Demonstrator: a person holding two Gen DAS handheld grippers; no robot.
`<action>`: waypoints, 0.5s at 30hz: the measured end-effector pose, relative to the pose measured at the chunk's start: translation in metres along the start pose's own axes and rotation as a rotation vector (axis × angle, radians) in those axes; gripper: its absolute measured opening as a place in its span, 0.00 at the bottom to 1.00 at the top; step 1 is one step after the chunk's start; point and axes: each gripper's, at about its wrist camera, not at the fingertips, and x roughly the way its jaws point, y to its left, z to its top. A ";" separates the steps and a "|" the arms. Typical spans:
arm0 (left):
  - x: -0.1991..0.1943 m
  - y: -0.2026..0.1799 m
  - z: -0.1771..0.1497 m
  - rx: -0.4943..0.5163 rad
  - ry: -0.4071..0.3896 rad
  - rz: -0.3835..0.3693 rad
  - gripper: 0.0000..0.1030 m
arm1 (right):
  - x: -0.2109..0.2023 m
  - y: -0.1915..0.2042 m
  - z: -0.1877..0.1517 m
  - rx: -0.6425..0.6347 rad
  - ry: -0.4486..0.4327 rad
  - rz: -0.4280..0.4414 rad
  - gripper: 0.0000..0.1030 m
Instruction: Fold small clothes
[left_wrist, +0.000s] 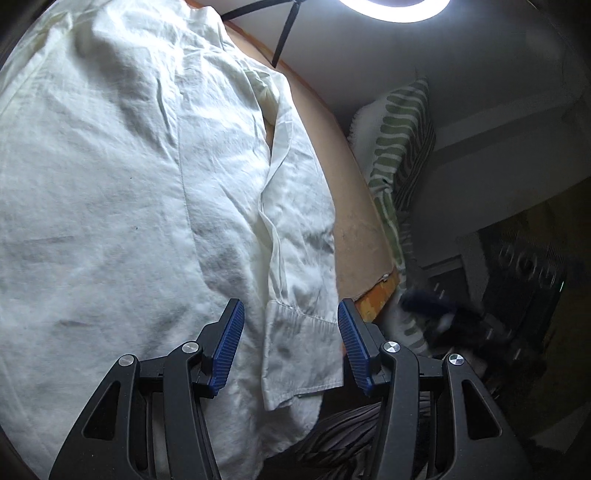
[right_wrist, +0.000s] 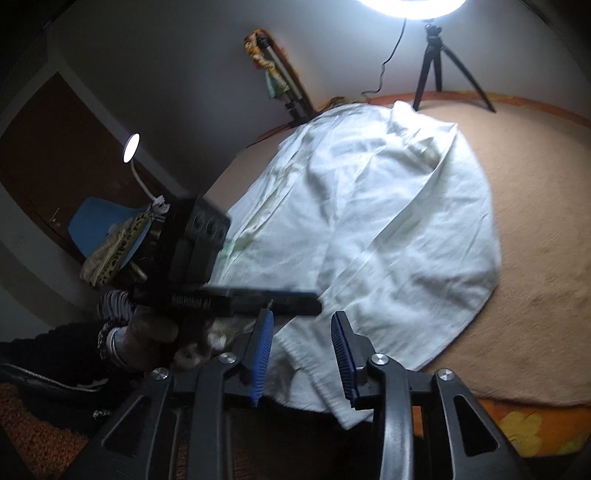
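A white shirt (left_wrist: 122, 177) lies spread, creased, on a tan blanket (left_wrist: 351, 206). One sleeve is folded over the body, and its buttoned cuff (left_wrist: 299, 354) lies near the blanket's edge. My left gripper (left_wrist: 291, 308) is open right over that cuff, with its blue pads (left_wrist: 229, 347) standing clear on both sides. In the right wrist view the shirt (right_wrist: 388, 221) fills the middle. My right gripper (right_wrist: 303, 315) is open above the shirt's near corner (right_wrist: 314, 384), which hangs over the edge. The left gripper (right_wrist: 225, 299) shows there as a dark blur held by a hand (right_wrist: 151, 332).
A ring light on a black tripod (right_wrist: 436, 66) stands at the blanket's far edge. A green striped pillow (left_wrist: 399, 147) lies beside the bed. A small desk lamp (right_wrist: 132, 147) and a blue chair with clothes (right_wrist: 107, 236) stand at left. An orange flowered border (right_wrist: 524, 424) edges the blanket.
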 end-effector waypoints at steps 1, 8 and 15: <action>0.002 -0.003 0.000 0.020 0.000 0.014 0.50 | -0.003 -0.004 0.008 0.007 -0.008 -0.015 0.35; 0.013 -0.021 -0.005 0.137 0.018 0.057 0.48 | 0.006 -0.060 0.098 0.065 -0.026 -0.166 0.35; 0.033 -0.028 -0.006 0.162 0.043 0.015 0.34 | 0.049 -0.117 0.178 0.151 0.003 -0.261 0.35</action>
